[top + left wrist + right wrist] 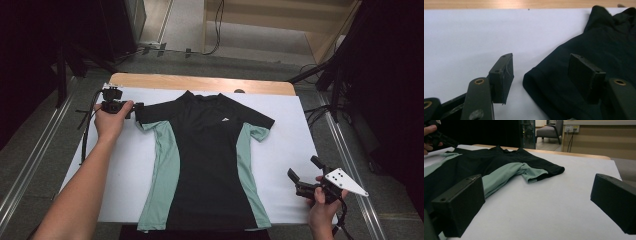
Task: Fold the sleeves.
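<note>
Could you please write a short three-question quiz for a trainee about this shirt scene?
1. True or false: the shirt lies flat on the white sheet.
2. Which sleeve is the left gripper at? A) the sleeve on the high view's left B) the one on its right
3. What colour are the shirt's side panels?

Key
1. True.
2. A; its jaws stand apart, one on each side of the hem, not yet pressing it.
3. Light green.

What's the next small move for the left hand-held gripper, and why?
Probably ease the left hand-held gripper forward and close on the black sleeve. Its jaws stand open around the sleeve's hem without pressing it, and the shirt lies flat on the white sheet.
</note>
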Motion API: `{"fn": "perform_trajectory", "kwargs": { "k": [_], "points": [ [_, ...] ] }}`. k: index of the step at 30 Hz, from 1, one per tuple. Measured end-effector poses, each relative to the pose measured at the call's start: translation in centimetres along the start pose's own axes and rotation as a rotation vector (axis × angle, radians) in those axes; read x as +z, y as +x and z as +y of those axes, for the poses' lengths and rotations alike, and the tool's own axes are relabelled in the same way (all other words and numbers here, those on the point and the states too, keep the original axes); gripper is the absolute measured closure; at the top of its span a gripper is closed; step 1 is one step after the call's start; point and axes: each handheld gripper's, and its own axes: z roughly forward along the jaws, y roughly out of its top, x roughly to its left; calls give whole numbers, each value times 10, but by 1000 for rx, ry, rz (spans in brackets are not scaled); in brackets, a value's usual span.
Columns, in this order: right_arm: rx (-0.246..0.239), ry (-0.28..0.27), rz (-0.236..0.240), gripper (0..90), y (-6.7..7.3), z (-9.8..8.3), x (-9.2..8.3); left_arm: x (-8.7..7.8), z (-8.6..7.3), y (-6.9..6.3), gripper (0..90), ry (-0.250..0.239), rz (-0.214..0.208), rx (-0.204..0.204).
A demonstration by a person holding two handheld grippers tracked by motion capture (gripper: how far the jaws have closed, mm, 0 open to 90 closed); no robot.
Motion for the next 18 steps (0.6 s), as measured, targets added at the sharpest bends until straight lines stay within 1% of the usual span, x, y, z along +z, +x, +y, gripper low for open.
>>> {"fn": "perform_trajectory", "kwargs": {
  "k": [3,8,10,12,15,18],
  "points": [
    [0,0,0,0,0,0,0,3,-1,2,370,9,3,-17],
    [0,0,0,0,0,0,0,7,-3,5,404,17,-1,-40],
    [1,0,0,0,0,0,0,9,-4,6,423,27,-8,-41],
    [2,0,-2,0,0,0,0,10,-5,6,438,28,-7,-38],
    [3,1,-1,0,0,0,0,10,-4,6,440,27,-13,-54],
    [3,0,-3,0,0,0,1,11,-4,3,486,31,-5,-52]
  ]
}}
